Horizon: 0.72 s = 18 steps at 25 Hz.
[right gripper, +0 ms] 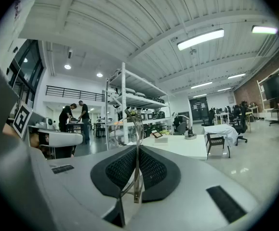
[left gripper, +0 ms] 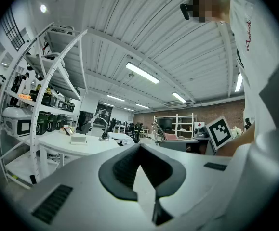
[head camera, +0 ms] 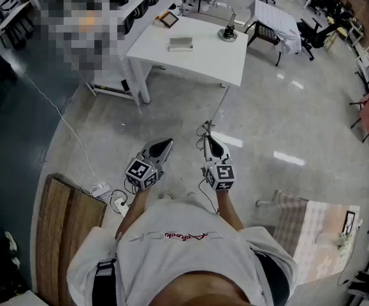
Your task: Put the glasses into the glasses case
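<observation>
Concrete floor (head camera: 286, 107) beneath me, white table (head camera: 235, 62) well ahead; right gripper (right gripper: 138, 150) pinches the glasses (right gripper: 135, 124) by their thin wire frame; they look light, springy and easily bent, so gentle pressure suits; left gripper (left gripper: 139, 148) closed, empty.

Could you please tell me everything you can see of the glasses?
The glasses look thin, wire-framed and metallic. They are pinched between the black textured pads of the right hand-held gripper, which holds them level in mid-air. Part of the frame runs upright between the jaws and curves out past their tips. The lenses are hard to make out. Nothing else touches them.
</observation>
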Each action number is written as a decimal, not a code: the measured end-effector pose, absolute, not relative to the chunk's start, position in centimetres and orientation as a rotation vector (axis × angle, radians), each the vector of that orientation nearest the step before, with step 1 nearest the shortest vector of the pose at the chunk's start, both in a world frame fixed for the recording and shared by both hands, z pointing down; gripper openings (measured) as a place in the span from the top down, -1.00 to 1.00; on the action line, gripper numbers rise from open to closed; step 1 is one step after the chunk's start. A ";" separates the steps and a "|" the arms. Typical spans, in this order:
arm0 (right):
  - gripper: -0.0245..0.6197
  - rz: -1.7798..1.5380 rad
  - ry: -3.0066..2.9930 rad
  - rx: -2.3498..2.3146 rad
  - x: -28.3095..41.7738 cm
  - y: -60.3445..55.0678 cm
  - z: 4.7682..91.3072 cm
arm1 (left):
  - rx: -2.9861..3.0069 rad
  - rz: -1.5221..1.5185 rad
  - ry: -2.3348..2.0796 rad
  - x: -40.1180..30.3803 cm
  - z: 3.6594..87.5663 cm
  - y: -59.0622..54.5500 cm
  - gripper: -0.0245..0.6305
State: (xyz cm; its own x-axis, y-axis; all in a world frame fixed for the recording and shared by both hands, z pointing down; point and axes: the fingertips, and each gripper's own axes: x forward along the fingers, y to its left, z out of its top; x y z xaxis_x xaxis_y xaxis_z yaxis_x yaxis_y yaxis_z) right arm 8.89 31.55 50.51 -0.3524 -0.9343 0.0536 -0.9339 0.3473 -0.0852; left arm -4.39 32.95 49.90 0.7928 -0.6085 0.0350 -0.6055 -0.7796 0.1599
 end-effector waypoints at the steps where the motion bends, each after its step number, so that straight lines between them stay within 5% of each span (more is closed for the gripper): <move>1: 0.81 -0.162 2.576 -1.786 8.7 31.5 50.6 | 2.813 -0.024 -0.961 -4.5 50.1 33.0 0.86; 18: 0.81 -0.198 2.583 -1.732 10.7 34.0 50.8 | 2.785 -0.002 -0.953 -0.8 51.0 35.5 0.86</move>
State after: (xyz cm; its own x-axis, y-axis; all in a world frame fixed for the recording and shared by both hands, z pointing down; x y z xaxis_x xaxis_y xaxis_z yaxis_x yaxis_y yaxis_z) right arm 10.65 33.98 50.80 -0.3821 -0.9228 0.0494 -0.9196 0.3744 -0.1193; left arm -0.78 35.48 50.97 0.7925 -0.6066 0.0628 -0.6063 -0.7729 0.1870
